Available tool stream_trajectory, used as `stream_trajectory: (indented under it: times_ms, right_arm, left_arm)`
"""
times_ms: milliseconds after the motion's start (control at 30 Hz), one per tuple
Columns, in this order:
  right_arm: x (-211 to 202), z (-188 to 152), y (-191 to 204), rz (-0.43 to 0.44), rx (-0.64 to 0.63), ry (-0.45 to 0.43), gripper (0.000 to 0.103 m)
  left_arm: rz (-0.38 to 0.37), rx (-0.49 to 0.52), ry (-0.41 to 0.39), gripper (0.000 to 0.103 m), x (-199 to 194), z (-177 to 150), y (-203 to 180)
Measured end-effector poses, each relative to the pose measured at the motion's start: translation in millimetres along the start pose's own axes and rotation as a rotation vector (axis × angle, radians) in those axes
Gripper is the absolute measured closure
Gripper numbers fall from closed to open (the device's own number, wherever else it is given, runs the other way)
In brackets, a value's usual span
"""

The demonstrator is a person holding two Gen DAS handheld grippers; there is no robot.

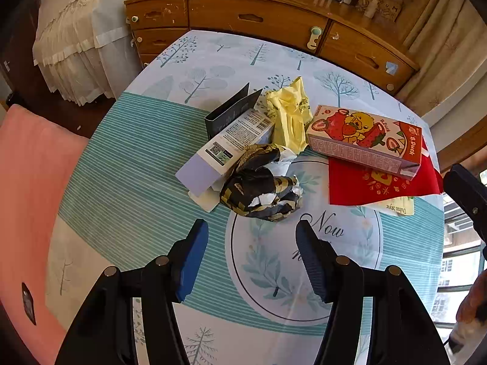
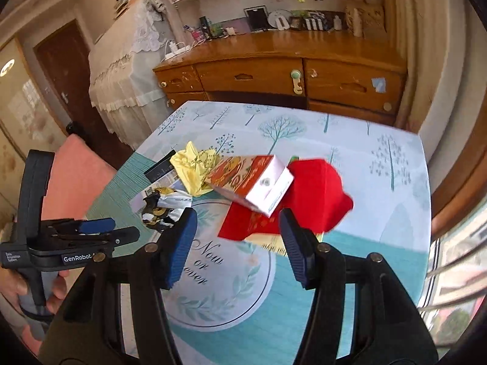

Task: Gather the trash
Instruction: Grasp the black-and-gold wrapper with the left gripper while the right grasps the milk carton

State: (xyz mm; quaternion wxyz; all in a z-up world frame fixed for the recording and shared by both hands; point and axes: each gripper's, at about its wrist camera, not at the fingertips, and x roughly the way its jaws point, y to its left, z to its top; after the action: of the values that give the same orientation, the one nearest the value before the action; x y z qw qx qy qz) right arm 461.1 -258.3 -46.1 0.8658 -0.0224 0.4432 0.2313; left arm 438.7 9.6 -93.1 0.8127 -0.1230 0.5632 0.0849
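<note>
A pile of trash lies on the table: a crumpled black-and-gold wrapper [image 1: 261,191] [image 2: 161,210], a white-and-lilac carton [image 1: 225,149], a black card [image 1: 231,109] [image 2: 159,168], crumpled yellow paper [image 1: 289,115] [image 2: 194,167], a strawberry B.Duck box [image 1: 365,140] [image 2: 252,182] and a red packet [image 1: 380,185] [image 2: 313,194] under it. My left gripper [image 1: 252,235] is open and empty, just short of the wrapper. My right gripper [image 2: 237,222] is open and empty, above the table in front of the box and red packet.
The table [image 1: 137,182] [image 2: 380,243] has a tree-patterned cloth. A wooden dresser [image 1: 258,15] [image 2: 274,73] stands behind it. A pink chair [image 1: 27,197] is at the left edge. A window [image 2: 456,258] is on the right.
</note>
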Motion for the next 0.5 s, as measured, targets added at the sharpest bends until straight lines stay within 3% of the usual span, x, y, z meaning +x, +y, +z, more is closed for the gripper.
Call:
stream_trajectory:
  times_ms: [100, 500]
  right_arm:
    - [23, 14, -1, -0.018, -0.135, 0.032, 0.037]
    - [82, 24, 9, 0.019, -0.392, 0.075, 0.03]
  left_arm:
    - [-0.002, -0.022, 0.006, 0.042, 10, 8, 1]
    - [-0.01, -0.077, 0.039, 0.042, 38, 33, 10]
